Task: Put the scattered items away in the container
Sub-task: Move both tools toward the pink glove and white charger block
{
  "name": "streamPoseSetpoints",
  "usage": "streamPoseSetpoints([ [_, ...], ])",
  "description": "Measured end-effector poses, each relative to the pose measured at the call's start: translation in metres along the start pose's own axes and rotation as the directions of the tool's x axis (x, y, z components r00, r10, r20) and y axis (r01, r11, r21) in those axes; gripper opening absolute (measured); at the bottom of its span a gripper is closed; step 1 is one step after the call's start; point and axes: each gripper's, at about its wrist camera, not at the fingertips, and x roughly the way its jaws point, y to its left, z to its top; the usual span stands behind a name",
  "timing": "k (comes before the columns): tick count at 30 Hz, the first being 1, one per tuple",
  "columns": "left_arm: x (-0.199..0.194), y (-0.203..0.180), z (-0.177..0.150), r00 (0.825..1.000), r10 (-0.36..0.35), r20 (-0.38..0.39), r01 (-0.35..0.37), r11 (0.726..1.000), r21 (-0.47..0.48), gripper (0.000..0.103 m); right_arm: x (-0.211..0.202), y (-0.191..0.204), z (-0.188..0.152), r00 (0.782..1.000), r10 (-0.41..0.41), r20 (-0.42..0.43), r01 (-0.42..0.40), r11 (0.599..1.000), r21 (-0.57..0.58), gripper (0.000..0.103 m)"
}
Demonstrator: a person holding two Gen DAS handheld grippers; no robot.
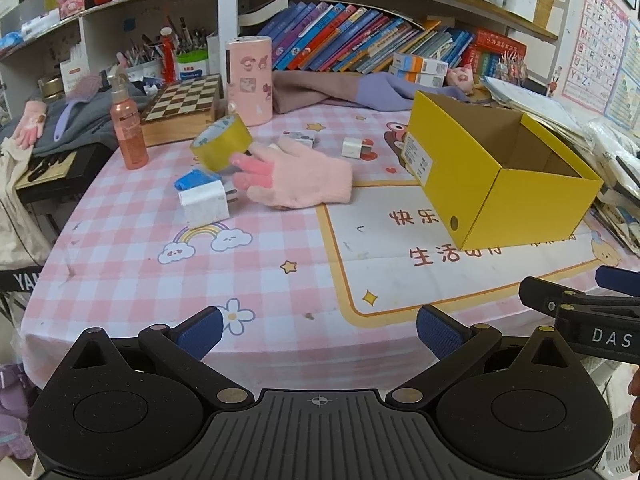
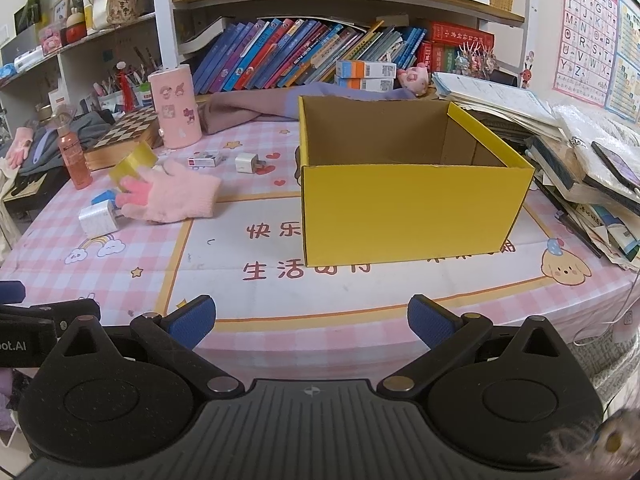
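Hovering at the near edge of the table [image 1: 120,280], both grippers have their jaws wide apart and nothing is between them. The left gripper [image 1: 318,330] and the right gripper [image 2: 310,320] are side by side, both pointing down and forward over the pink checked cloth.

All the scattered things lie far and to the left of the jaws, well apart from them. The glove [image 1: 300,178] is the biggest one; its long axis goes almost left to right, with the fingers pointing left and the cuff towards the box [image 1: 500,184]. The tape roll [image 1: 222,142] leans tilted at the glove's fingertips, and a white block [image 1: 204,202] sits just in front of it beside a blue piece [image 1: 194,178]. Behind the glove are a small carton [image 1: 298,138] and a white plug [image 1: 354,148].

The yellow box stands open on the right, almost straight ahead of the right gripper, and I see nothing inside it. I judge that the left gripper is nearer to the pile, so it should reach first, while the right one is better placed for the box.

Writing that can be read: "DAS" on the right gripper's body, as the left camera sees it, and "ot.AI" on the left gripper's body in the right camera. The cloth carries Chinese words, "快乐" and "生活", partly hidden by the box. The box has a white label [image 1: 418,156], too small to read. An alphabet poster [image 2: 586,36] hangs on the right wall.
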Motion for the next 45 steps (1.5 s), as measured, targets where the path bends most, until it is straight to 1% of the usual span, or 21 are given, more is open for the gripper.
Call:
streamPoseSetpoints([
  [10,0.002,0.003,-0.001,1.0,0.001,-0.01,-0.001,1.0,-0.004,0.103,0.0,0.002,-0.001,1.0,0.007,-0.006,-0.006,1.0,0.004,0.103],
  [26,0.001,0.007,-0.002,1.0,0.001,-0.005,-0.001,1.0,-0.014,0.103,-0.001,0.01,-0.001,1.0,0.022,-0.005,-0.022,1.0,-0.011,0.103],
  [33,-0.003,0.016,-0.004,1.0,0.012,-0.002,-0.012,1.0,-0.025,0.103,-0.001,0.02,0.001,0.998,0.06,-0.008,-0.06,0.998,-0.025,0.103],
  [45,-0.007,0.04,-0.01,0.998,0.063,-0.01,-0.063,0.995,-0.082,0.103,0.008,0.045,0.007,0.992,0.125,-0.026,-0.127,0.988,-0.082,0.102],
])
